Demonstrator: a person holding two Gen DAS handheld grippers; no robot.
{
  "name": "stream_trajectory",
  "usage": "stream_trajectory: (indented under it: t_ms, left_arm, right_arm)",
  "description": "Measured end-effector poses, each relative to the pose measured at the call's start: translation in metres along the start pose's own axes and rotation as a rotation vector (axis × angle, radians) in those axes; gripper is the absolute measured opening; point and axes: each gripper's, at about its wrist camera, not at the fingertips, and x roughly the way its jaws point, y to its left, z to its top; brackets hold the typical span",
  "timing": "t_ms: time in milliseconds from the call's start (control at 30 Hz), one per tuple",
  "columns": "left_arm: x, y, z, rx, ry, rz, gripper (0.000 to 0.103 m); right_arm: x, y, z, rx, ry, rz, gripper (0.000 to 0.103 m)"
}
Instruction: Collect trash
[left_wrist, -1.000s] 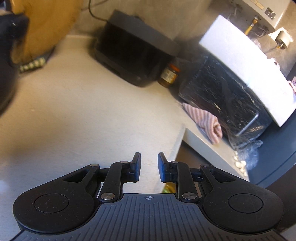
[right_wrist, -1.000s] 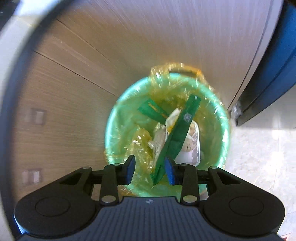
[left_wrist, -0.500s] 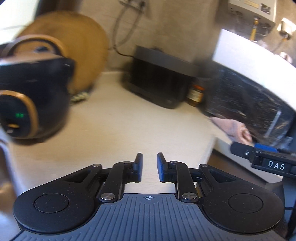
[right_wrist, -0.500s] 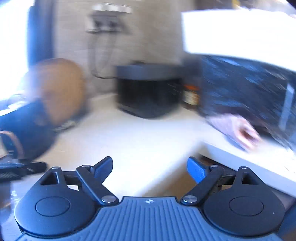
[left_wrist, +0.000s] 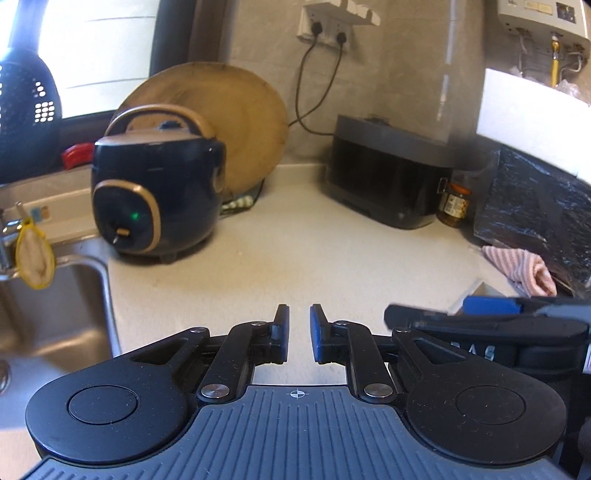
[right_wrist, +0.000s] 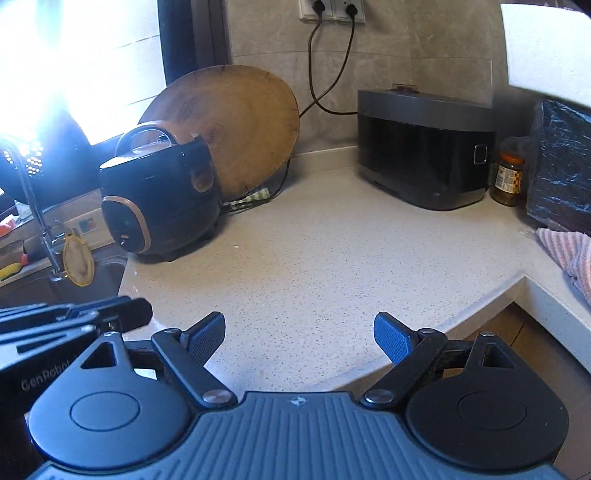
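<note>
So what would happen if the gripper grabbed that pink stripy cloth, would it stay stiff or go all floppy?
Probably floppy: the pink striped cloth lies bunched in soft folds on the counter, so it would likely droop. It looks light for its size. It hardly seems fragile or apt to roll.

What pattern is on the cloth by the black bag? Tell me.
Pink and white stripes on the cloth, clearest in the left wrist view.
</note>
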Motion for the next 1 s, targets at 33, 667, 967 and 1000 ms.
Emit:
stream_trajectory:
  t_ms: [33, 667, 967, 1000]
  left_arm:
    - [-0.001, -0.003, -0.002, -0.001, 0.005, 0.010, 0.016]
    - [-0.017, -0.016, -0.010, -0.038, 0.013, 0.054, 0.016]
    - [-0.019, -0.017, -0.009, -0.034, 0.009, 0.045, 0.016]
    - [-0.019, -0.017, -0.009, -0.033, 0.009, 0.044, 0.016]
  right_arm:
    - [0.007, 0.002, 0.000, -0.004, -0.003, -0.003, 0.088]
    - [0.000, -0.002, -0.009, -0.040, 0.012, 0.044, 0.089]
    - [-0.003, 0.000, -0.009, -0.040, 0.006, 0.038, 0.089]
    - [-0.003, 0.000, -0.009, -0.040, 0.006, 0.038, 0.089]
